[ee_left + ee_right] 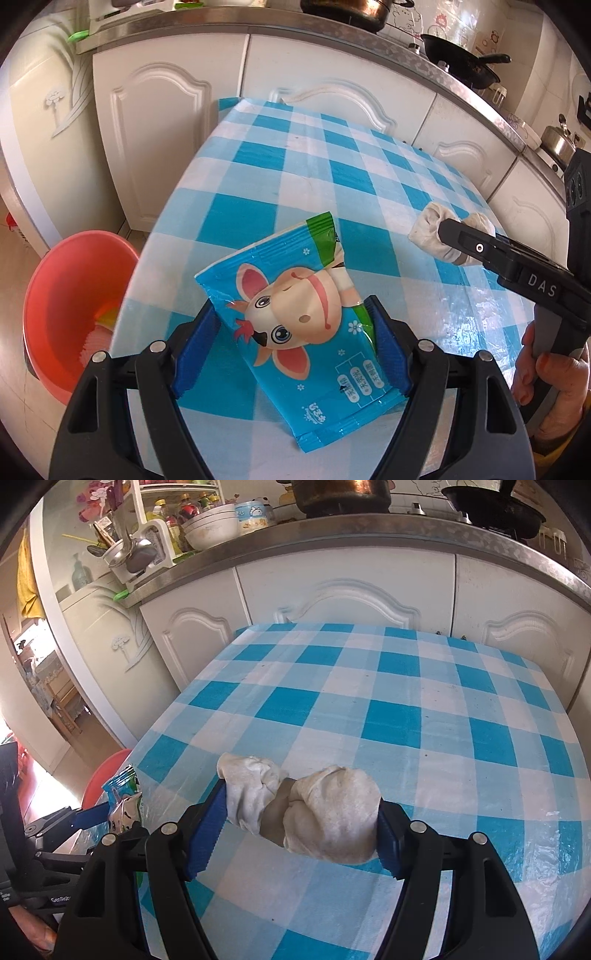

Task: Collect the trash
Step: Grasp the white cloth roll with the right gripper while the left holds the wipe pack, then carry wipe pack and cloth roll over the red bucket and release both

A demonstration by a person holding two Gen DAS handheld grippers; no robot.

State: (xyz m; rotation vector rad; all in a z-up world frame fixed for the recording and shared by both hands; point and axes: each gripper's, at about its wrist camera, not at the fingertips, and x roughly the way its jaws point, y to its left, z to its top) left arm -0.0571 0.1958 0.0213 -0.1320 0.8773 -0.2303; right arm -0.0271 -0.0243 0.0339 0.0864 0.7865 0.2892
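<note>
Left wrist view: left gripper point(295, 321) clamps a light, slick wrapper point(295, 314) across its width — right gripper point(299, 819) pinches a soft rag point(314, 812) — both crush easily.

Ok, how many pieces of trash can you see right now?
2. The blue cartoon-cow plastic wrapper sits gripped in the left gripper, above the checked tablecloth. The crumpled white tissue wad is in the right gripper. The red basin may hide more.
</note>
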